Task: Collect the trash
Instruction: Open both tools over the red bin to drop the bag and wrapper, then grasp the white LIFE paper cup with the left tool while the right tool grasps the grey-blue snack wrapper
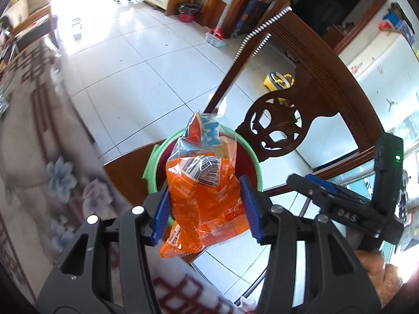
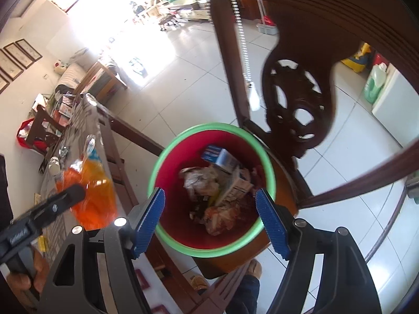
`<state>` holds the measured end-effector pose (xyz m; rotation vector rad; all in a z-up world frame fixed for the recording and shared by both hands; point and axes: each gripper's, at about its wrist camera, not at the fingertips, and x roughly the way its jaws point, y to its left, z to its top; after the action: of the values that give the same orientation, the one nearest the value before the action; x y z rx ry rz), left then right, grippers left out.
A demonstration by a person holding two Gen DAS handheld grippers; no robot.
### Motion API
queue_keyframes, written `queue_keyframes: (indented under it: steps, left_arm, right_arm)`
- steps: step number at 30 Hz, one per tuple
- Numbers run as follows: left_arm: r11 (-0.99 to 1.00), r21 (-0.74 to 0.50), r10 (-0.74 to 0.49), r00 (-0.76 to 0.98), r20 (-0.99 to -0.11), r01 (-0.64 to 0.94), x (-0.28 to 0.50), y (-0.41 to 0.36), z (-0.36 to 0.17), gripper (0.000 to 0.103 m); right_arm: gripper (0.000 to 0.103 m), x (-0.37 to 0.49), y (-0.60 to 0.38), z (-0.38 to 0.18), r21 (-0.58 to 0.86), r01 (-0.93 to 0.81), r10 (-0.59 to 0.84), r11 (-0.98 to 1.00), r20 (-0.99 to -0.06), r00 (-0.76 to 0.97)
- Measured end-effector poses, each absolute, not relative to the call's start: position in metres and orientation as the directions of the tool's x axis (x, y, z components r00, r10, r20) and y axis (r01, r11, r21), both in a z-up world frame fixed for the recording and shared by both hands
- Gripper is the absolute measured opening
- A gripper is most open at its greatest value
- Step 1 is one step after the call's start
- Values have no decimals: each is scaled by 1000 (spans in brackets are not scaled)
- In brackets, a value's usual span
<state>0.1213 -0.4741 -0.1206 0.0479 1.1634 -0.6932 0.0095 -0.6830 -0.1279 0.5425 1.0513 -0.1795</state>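
The left gripper is clenching an orange plastic snack wrapper between its blue pads, the crumpled bag sticking up past the fingertips with a barcode patch showing near its top. In the left wrist view the wrapper is hanging in front of a red waste bin with a green rim, which is sitting on the seat of a carved dark wooden chair. The right gripper is standing released, its jaws spread wide with nothing between them, hovering directly above the bin's mouth. Inside the bin are lying a small blue-and-white carton, crumpled paper and a reddish wrapper. Seen from the right wrist, the left gripper and its wrapper are sitting to the left of the bin, over the patterned bench. White floor tiles are spreading beyond.
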Motion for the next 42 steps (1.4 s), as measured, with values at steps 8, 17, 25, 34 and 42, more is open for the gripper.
queue_keyframes:
  steps: [8, 17, 25, 34, 42]
  left_arm:
    - [771, -330, -494, 186, -849, 545, 125, -499, -128, 62]
    - [790, -334, -497, 219, -840, 514, 120, -468, -114, 69]
    - [849, -330, -473, 316, -823, 412, 117, -393, -96, 74]
    - [956, -273, -293, 456, -840, 111, 160, -239, -92, 75]
    - [950, -269, -156, 506, -848, -159, 181, -109, -98, 77]
  right_arm:
    - [70, -5, -697, -130, 334, 437, 88, 835, -866, 493]
    - [70, -2, -676, -116, 329, 402, 90, 854, -856, 510]
    - [70, 12, -619, -104, 335, 307, 137, 891, -842, 521]
    - [71, 53, -526, -108, 358, 168, 233, 919, -834, 500]
    - [71, 150, -416, -112, 346, -29, 319, 938, -826, 465]
